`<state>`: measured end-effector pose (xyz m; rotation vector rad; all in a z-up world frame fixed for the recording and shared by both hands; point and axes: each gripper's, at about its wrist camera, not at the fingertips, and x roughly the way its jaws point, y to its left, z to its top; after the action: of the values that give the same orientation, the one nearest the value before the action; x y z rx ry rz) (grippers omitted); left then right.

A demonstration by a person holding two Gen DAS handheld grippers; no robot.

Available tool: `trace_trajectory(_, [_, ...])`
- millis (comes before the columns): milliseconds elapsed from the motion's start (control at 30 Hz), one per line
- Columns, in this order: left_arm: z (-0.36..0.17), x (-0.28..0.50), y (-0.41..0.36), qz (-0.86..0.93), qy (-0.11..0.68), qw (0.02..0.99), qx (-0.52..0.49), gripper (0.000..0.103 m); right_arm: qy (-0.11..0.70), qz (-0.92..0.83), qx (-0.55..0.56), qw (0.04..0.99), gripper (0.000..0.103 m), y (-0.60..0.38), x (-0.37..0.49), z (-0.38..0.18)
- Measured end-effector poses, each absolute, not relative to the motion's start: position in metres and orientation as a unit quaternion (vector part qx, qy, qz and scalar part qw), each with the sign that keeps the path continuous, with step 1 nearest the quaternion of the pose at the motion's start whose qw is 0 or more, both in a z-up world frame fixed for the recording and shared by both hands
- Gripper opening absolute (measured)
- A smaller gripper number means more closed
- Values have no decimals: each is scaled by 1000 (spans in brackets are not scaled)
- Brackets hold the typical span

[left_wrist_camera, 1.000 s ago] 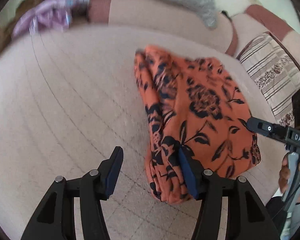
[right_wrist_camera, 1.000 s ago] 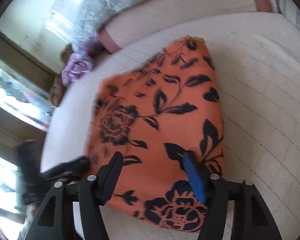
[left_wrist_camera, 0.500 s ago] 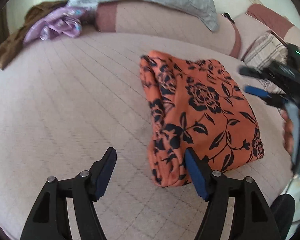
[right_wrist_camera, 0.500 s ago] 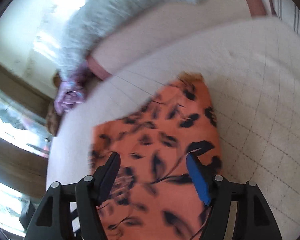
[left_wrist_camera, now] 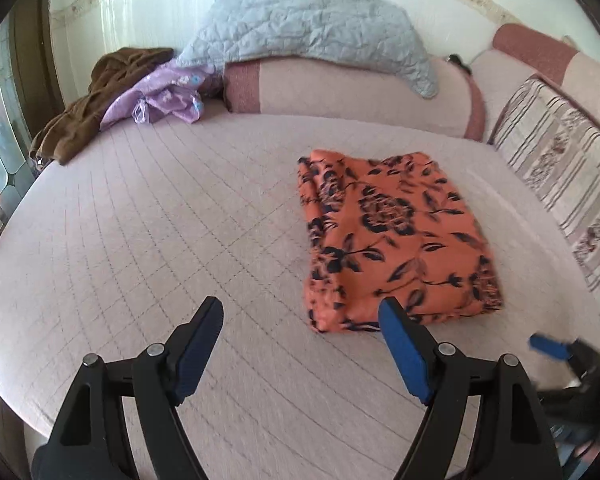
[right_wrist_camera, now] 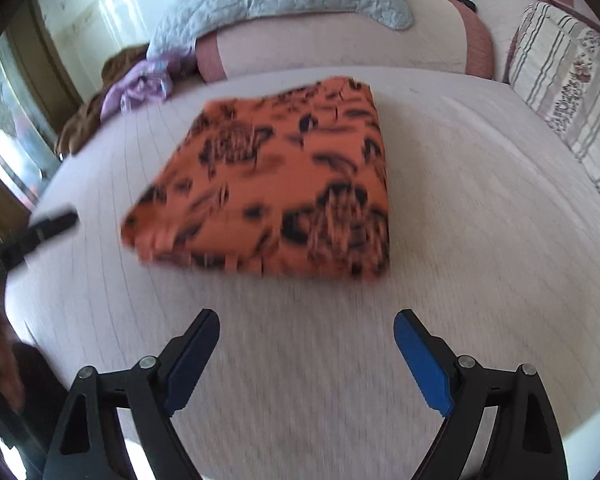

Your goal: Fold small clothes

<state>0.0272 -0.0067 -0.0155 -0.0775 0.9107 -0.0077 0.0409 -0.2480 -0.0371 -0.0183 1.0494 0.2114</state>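
An orange garment with a dark floral print [left_wrist_camera: 396, 236] lies folded into a rectangle on the pink quilted bed [left_wrist_camera: 160, 240]. My left gripper [left_wrist_camera: 300, 316] hovers in front of its near left corner, jaws opening, nothing between them. My right gripper [right_wrist_camera: 306, 328] hangs above bare quilt short of the garment [right_wrist_camera: 284, 184], jaws opening and empty. In the left wrist view a blurred blue tip of the right gripper [left_wrist_camera: 548, 348] shows at the lower right. In the right wrist view a black finger of the left gripper [right_wrist_camera: 48, 226] shows at the left edge.
A grey quilted blanket [left_wrist_camera: 308, 28] drapes over a pink bolster [left_wrist_camera: 340, 92] at the back. Purple [left_wrist_camera: 164, 96] and brown [left_wrist_camera: 100, 100] clothes lie heaped at the back left. A striped cushion [left_wrist_camera: 556, 160] lines the right side. A window [right_wrist_camera: 4, 128] is on the left.
Both grippers have let go of the orange garment and pulled back from it, jaws spreading wider. The garment now lies flat and farther from both cameras.
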Motion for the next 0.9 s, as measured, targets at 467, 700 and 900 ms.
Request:
trace_trajectory(467, [31, -23, -20, 42, 392, 918, -31, 100, 425, 65, -67, 900, 97, -234, 7, 17])
trace_trajectory(700, [45, -30, -22, 64, 363, 929, -20, 100, 394, 41, -78, 915, 97, -231, -3, 32])
trace_trajectory(900, [42, -28, -38, 52, 364, 929, 24, 100, 324, 41, -81, 942, 103, -233, -9, 42])
